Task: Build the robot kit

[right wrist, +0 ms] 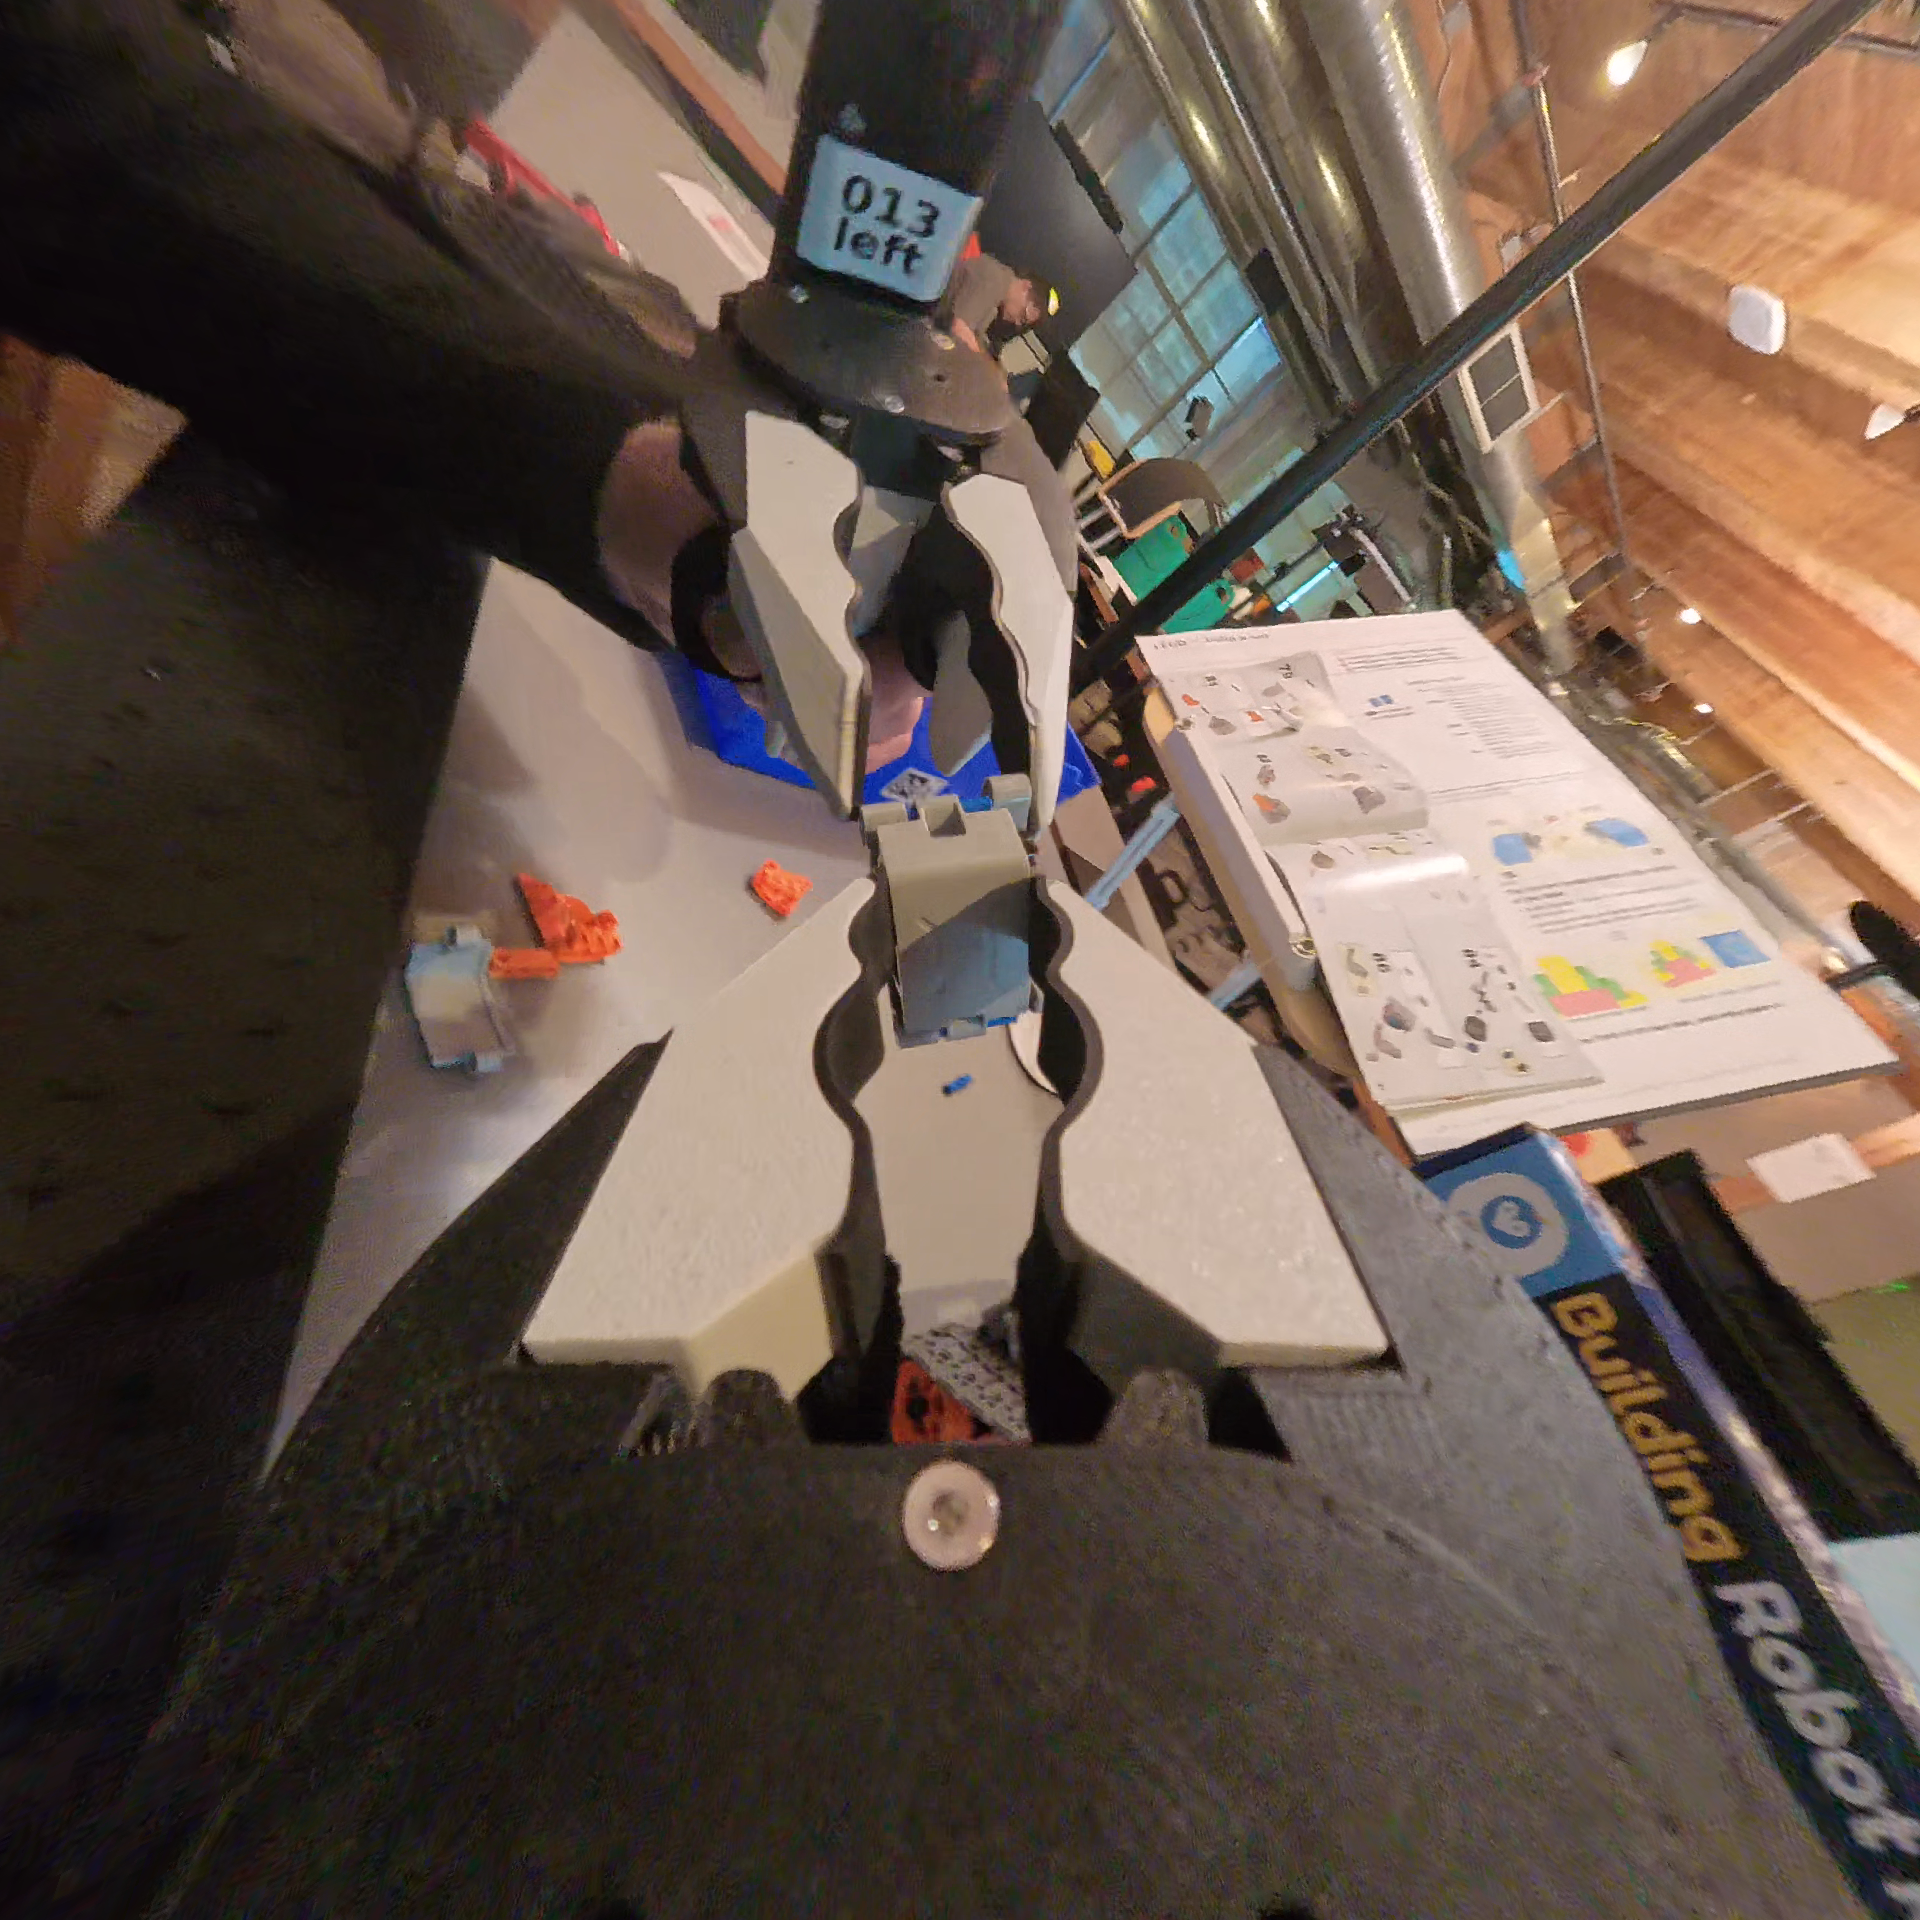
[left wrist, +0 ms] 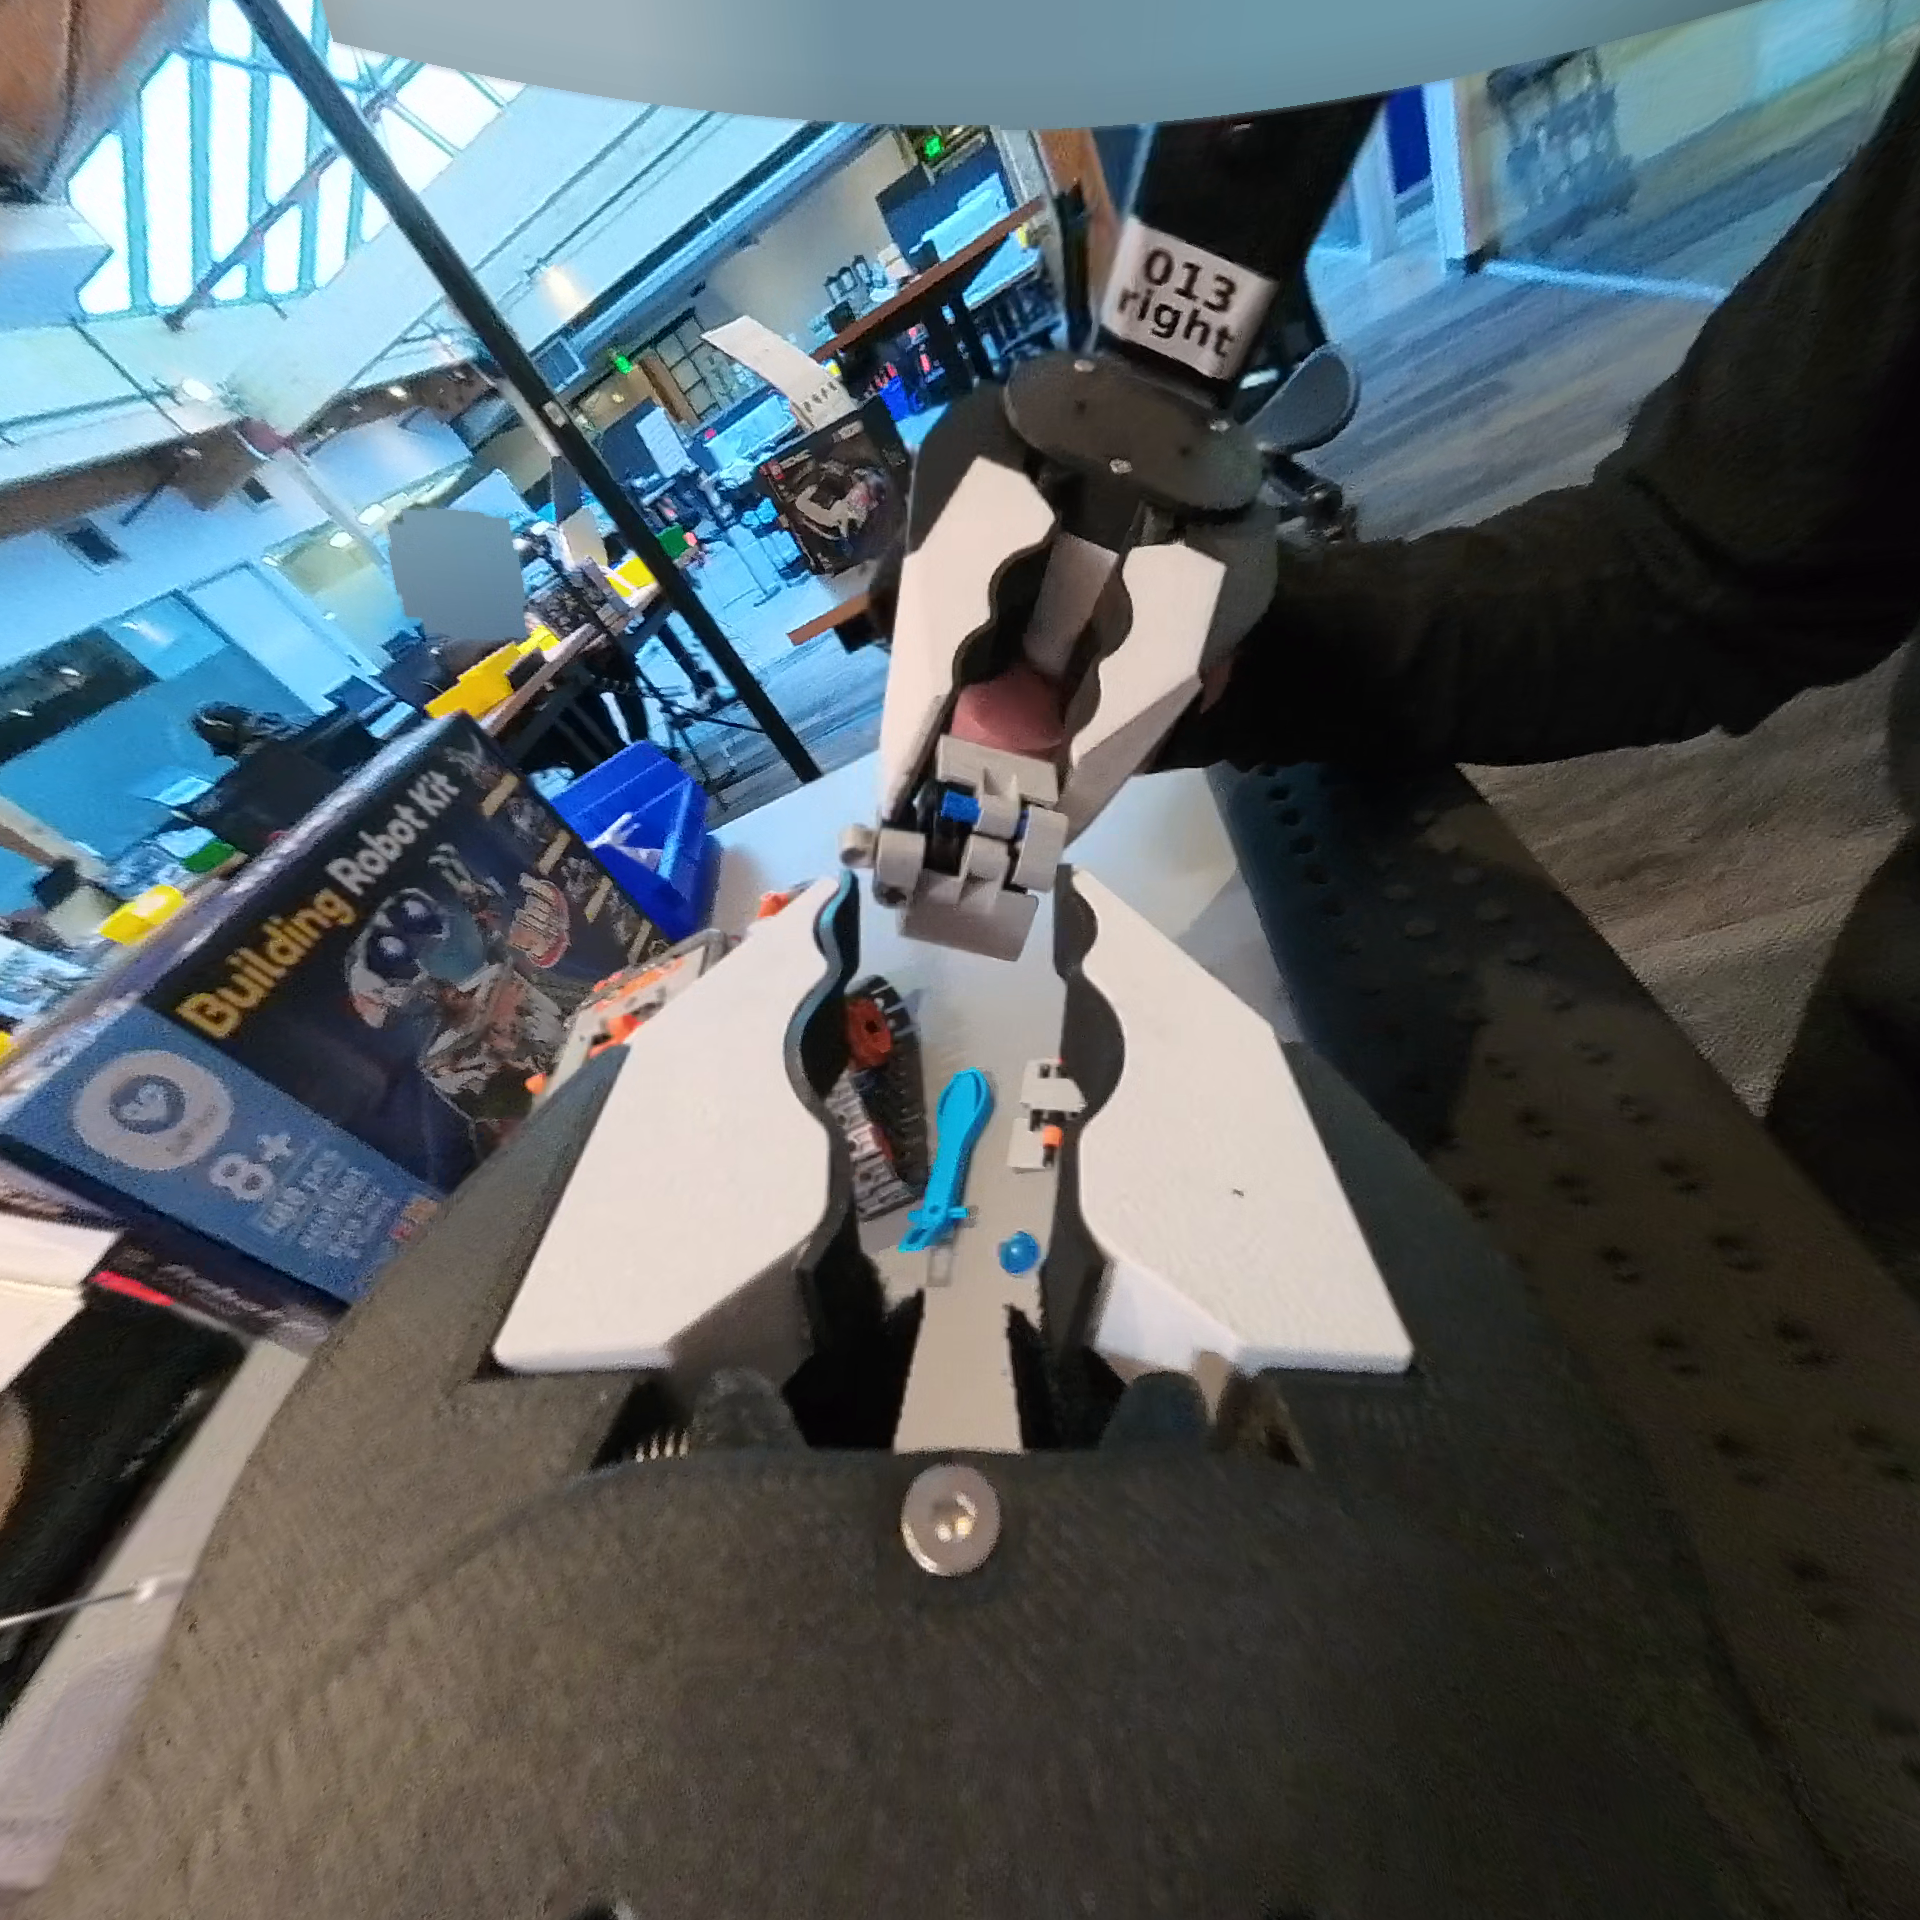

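A grey brick assembly (left wrist: 966, 914) with blue bits is held in the air between both grippers. My right gripper (right wrist: 956, 904) is shut on its lower part (right wrist: 956, 945). It comes in from the top of the left wrist view (left wrist: 971, 800). My left gripper (left wrist: 958, 883) faces it, its white fingertips (left wrist: 847, 894) pressed on either side of the assembly's other end. It also shows in the right wrist view (right wrist: 940, 800). Black-sleeved arms hold both grippers.
On the white table (left wrist: 1164, 831) lie a black tread with an orange wheel (left wrist: 883, 1081), a blue tool (left wrist: 951, 1153), a small grey piece (left wrist: 1039, 1117) and a blue stud (left wrist: 1018, 1252). Orange pieces (right wrist: 566, 925), a grey-blue part (right wrist: 457, 997), an open booklet (right wrist: 1455, 852), a blue box (left wrist: 312, 1039) and a blue bin (left wrist: 644, 821) stand around. Less than 4 cm separates the two grippers' tips. Both grippers' tips are roughly 20 cm from the blue stud (left wrist: 1018, 1252).
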